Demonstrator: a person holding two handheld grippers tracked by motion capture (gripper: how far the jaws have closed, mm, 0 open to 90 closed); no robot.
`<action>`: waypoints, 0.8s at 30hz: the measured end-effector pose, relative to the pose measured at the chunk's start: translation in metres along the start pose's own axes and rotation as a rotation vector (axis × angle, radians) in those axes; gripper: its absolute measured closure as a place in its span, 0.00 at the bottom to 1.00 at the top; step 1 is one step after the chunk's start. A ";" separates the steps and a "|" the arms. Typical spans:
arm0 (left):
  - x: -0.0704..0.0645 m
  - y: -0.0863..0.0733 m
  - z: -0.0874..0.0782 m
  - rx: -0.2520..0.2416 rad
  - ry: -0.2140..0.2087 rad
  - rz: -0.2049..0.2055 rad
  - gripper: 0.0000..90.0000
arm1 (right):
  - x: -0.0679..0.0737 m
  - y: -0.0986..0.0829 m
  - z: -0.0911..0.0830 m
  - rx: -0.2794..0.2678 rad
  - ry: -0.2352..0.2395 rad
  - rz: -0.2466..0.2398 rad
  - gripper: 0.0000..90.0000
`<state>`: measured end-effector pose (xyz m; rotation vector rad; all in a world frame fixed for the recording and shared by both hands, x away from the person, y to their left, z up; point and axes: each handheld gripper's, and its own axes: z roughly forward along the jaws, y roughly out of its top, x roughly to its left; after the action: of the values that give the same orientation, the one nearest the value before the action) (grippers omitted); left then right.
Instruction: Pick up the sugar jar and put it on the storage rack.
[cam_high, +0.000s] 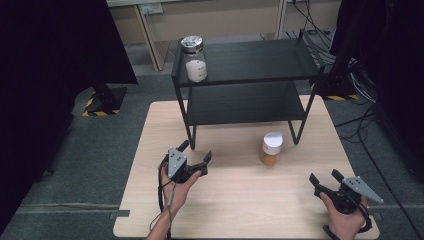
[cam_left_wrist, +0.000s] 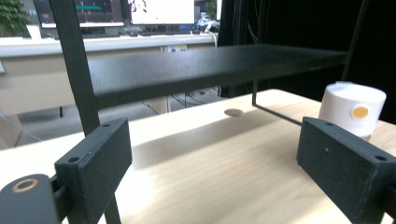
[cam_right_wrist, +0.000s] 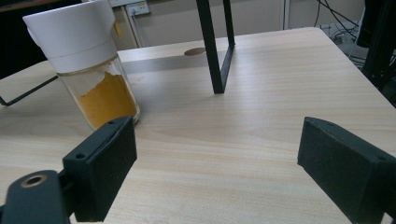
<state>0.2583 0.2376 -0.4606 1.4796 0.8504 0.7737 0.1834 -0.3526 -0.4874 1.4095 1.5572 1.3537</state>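
One jar (cam_high: 194, 60) sat on the shelf (cam_high: 260, 62); spice jar (cam_high: 272, 148) untouched on table (cam_high: 240, 200); left gripper (cam_high: 196, 158) and right gripper (cam_high: 324, 177) both wide open, empty

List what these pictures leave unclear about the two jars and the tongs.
- Jar with orange powder: its base, right gripper view, hidden behind a black jaw.
- The same jar's lower part, left gripper view, hidden behind the jaw.
- Silver-lidded jar on the rack: white contents too small to identify, high view.
- Right tongs: the holding hand, cut by the bottom edge.
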 end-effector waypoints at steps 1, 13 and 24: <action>0.000 -0.003 0.000 0.006 -0.001 -0.009 0.11 | 0.000 0.000 0.000 0.000 0.000 0.002 0.13; 0.000 -0.035 0.002 0.087 -0.001 -0.079 0.11 | 0.000 0.000 0.000 0.001 0.000 0.002 0.13; 0.002 -0.045 0.003 0.124 -0.002 -0.092 0.11 | 0.000 0.000 0.000 0.002 0.001 -0.001 0.13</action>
<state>0.2589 0.2389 -0.5058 1.5381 0.9728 0.6611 0.1837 -0.3527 -0.4871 1.4097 1.5599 1.3529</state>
